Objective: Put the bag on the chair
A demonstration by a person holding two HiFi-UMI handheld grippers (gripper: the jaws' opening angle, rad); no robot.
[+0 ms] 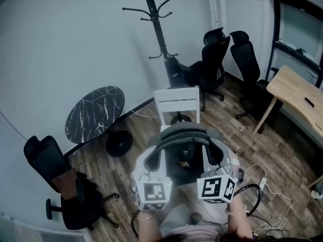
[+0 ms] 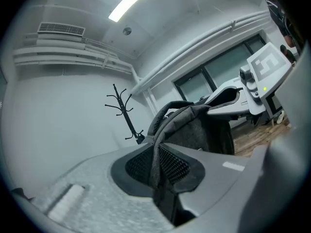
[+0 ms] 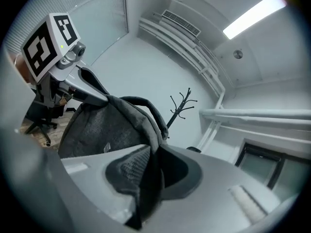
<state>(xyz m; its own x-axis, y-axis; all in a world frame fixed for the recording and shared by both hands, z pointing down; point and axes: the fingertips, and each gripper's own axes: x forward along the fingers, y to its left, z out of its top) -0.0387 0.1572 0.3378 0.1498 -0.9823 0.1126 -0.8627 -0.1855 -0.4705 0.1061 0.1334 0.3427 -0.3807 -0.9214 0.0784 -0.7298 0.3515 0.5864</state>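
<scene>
A grey felt bag (image 1: 182, 153) with dark handles hangs between my two grippers, just in front of and above the white chair (image 1: 177, 102). My left gripper (image 1: 153, 161) is shut on the bag's left edge, and its view shows the grey fabric (image 2: 156, 165) pinched between the black pads. My right gripper (image 1: 213, 159) is shut on the right edge, with the fabric (image 3: 148, 178) squeezed between its pads. The bag's mouth gapes open toward me. The chair's seat is mostly hidden behind the bag; only its slatted back shows.
A round black marble table (image 1: 94, 113) stands left of the chair. A coat rack (image 1: 157, 24) is against the wall behind it. Black office chairs (image 1: 218, 59) sit at back right and one (image 1: 60, 178) near left. A wooden desk (image 1: 299, 97) and floor cables (image 1: 265, 195) lie right.
</scene>
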